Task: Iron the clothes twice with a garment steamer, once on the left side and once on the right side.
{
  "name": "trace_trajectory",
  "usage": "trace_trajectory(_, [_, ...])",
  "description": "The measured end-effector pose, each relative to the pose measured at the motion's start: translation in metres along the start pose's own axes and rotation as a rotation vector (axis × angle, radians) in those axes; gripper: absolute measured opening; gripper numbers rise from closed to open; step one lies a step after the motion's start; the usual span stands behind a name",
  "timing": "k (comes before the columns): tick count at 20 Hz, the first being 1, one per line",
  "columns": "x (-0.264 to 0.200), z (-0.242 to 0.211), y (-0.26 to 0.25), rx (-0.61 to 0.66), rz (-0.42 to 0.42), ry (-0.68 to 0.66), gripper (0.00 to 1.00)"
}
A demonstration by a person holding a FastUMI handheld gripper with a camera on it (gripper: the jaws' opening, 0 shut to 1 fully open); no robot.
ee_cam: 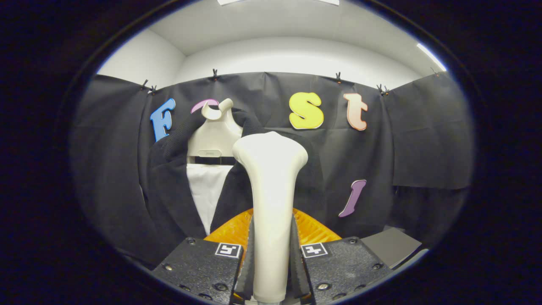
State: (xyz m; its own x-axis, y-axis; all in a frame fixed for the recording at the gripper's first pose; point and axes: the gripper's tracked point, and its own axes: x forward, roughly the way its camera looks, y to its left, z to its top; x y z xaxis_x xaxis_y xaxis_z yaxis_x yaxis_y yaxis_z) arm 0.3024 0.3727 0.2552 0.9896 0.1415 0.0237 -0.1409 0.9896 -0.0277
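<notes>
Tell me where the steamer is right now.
In the gripper view, the cream steamer stands upright, clamped between the gripper fingers, its head just ahead of the dark garment on the white hanger.

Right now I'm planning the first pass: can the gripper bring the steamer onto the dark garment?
Probably yes. The gripper is shut on the steamer, whose head points at the dark garment hanging on the hanger, with nothing between them.
</notes>
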Motion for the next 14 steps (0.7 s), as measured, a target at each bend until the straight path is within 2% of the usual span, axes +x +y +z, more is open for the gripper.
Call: trace_trajectory(14, [-0.008,-0.084,-0.009,-0.065,-0.034,0.086,0.38])
